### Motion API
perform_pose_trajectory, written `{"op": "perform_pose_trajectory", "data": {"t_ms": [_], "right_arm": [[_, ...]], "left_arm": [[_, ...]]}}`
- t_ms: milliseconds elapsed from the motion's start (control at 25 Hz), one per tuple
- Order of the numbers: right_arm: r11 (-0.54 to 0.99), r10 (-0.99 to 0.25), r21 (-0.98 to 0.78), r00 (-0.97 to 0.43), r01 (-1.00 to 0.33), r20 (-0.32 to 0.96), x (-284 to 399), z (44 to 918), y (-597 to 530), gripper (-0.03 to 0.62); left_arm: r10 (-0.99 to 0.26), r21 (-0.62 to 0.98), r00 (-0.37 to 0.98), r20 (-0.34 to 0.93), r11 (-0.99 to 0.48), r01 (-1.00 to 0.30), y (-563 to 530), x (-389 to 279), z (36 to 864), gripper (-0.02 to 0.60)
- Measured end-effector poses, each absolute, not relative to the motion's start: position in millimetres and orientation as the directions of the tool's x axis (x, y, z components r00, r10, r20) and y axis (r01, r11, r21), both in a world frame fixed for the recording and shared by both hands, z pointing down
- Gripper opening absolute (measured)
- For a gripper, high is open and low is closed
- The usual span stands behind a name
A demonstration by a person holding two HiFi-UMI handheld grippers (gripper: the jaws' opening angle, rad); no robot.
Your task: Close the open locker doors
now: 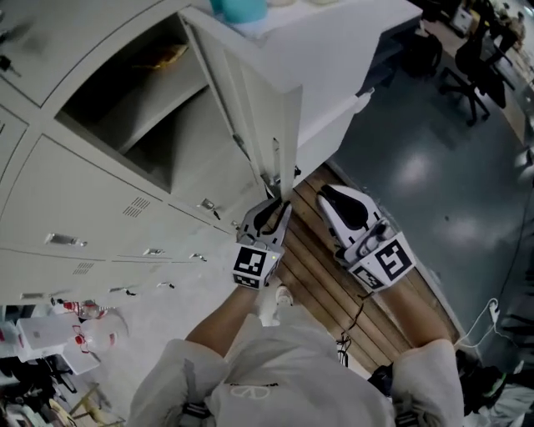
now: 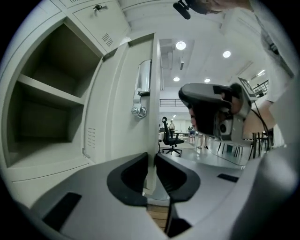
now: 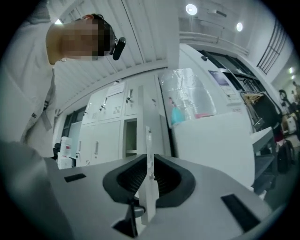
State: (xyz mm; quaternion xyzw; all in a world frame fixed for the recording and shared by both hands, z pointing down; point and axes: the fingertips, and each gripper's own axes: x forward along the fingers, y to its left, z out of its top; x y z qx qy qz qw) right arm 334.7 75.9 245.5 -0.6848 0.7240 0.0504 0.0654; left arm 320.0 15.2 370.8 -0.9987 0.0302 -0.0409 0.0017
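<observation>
A grey locker door [image 1: 254,108] stands open in front of its empty compartment [image 1: 142,108]. My left gripper [image 1: 279,208] is at the door's free edge near the bottom. In the left gripper view the door [image 2: 122,108] runs edge-on between the pads, and the left gripper [image 2: 151,164] is shut on it. The door's inner handle [image 2: 143,82] sits above. My right gripper [image 1: 325,196] hangs a little to the right of the door, apart from it, jaws slightly open. In its own view the door edge [image 3: 149,136] lines up with the right gripper [image 3: 149,166] gap.
Closed lockers [image 1: 83,208] fill the left. A white cabinet [image 1: 334,50] stands close behind the open door, with a teal object [image 1: 242,8] on top. Wooden flooring [image 1: 325,275] lies underfoot. Office chairs [image 1: 467,75] stand far right, and clutter [image 1: 75,334] sits at lower left.
</observation>
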Motion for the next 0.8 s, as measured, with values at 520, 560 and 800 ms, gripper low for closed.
{"op": "perform_pose_trajectory", "data": {"t_ms": [520, 560, 800], "right_arm": [[0.343, -0.929, 0.050, -0.347, -0.938, -0.129, 220.4, 228.7, -25.1, 0.191], [0.341, -0.930, 0.047, -0.344, -0.939, -0.133, 219.2, 228.0, -28.7, 0.193], [0.352, -0.925, 0.067, -0.358, -0.934, -0.127, 211.7, 225.2, -48.7, 0.187]], "left_arm": [[0.019, -0.003, 0.998, 0.062, -1.000, 0.019, -37.7, 233.5, 379.4, 0.063], [0.021, -0.005, 0.998, 0.059, -1.000, 0.021, -40.8, 229.5, 378.7, 0.063], [0.017, -0.009, 0.999, 0.047, -1.000, 0.018, -57.6, 210.7, 380.1, 0.060]]}}
